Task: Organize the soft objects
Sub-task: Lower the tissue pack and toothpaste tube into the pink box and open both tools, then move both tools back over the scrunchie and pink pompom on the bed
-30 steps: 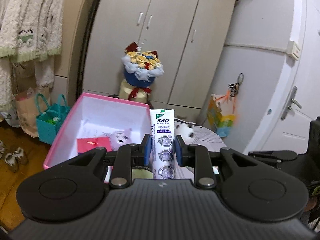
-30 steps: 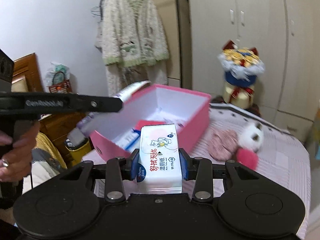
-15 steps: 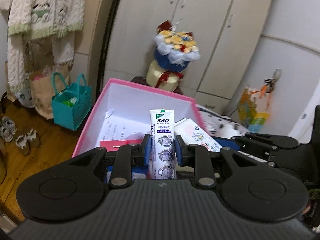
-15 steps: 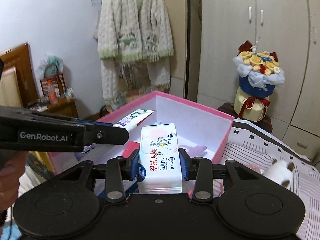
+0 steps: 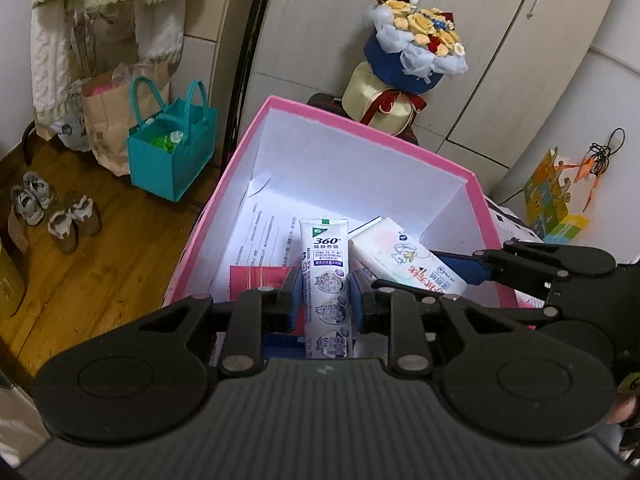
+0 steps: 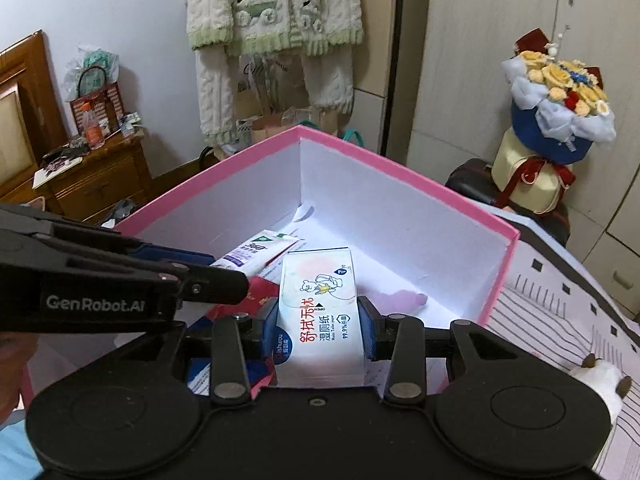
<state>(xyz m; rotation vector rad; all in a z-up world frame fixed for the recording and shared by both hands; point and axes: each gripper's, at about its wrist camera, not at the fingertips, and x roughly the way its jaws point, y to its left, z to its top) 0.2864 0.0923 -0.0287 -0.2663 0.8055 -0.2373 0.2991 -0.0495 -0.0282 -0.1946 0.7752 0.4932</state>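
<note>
My left gripper (image 5: 325, 297) is shut on a white toothpaste tube (image 5: 326, 280) and holds it over the open pink box (image 5: 362, 128). My right gripper (image 6: 319, 330) is shut on a white wet-wipes pack (image 6: 318, 316), also over the box (image 6: 404, 170). The pack also shows in the left wrist view (image 5: 400, 258), to the right of the tube. The tube also shows in the right wrist view (image 6: 256, 252), left of the pack. A red envelope (image 5: 256, 276) and printed papers (image 5: 268, 236) lie on the box floor. A pale pink soft shape (image 6: 400, 300) lies in the box.
The box stands on a striped bed (image 6: 560, 300) with a white plush toy (image 6: 600, 376) at the right. A flower bouquet (image 5: 412, 56) stands behind the box. A teal bag (image 5: 172, 152), a paper bag and shoes (image 5: 60, 216) are on the wooden floor at left.
Both grippers have moved forward and tipped down over the pink box, still holding the tube and the wipes pack. The box interior now fills more of both views.
</note>
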